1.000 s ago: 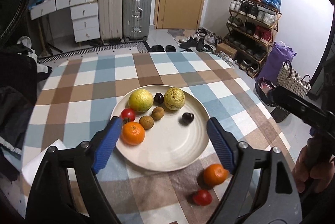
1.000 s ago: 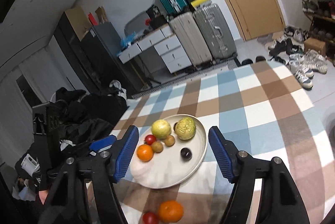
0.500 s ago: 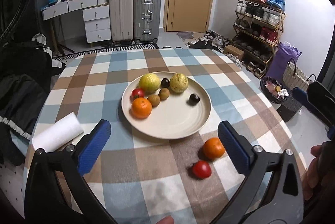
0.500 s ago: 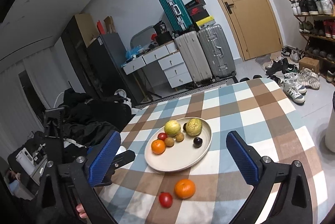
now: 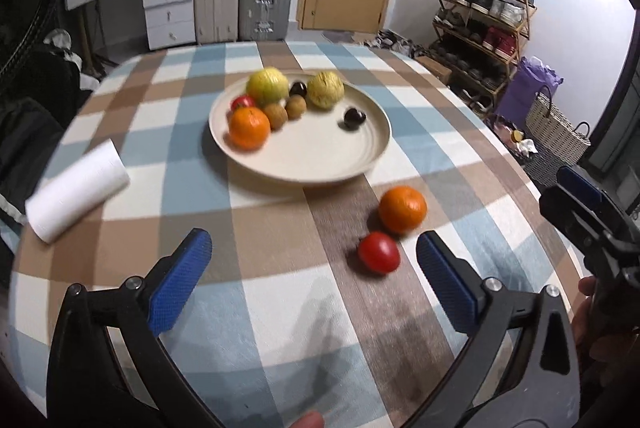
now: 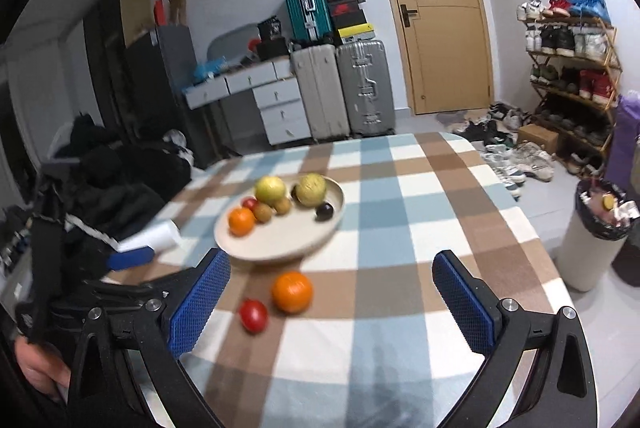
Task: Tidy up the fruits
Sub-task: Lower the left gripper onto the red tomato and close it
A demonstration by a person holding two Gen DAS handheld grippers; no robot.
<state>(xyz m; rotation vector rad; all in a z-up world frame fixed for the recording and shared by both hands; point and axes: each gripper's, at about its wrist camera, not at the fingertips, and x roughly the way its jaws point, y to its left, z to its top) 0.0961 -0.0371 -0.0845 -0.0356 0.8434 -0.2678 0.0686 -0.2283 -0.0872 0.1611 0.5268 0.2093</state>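
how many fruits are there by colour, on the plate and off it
orange: 2, one on the plate, one on the tablecloth
red: 2, one on the plate, one on the cloth
yellow-green: 2
brown: 2
dark: 2
total: 10, with 8 on the plate and 2 off it

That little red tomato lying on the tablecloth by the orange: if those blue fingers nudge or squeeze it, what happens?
The tomato is round and glossy, so a nudge would probably roll it, perhaps against the orange beside it. Its smooth skin may slip between the pads. It looks soft, so a hard squeeze could bruise it. The left gripper is open.
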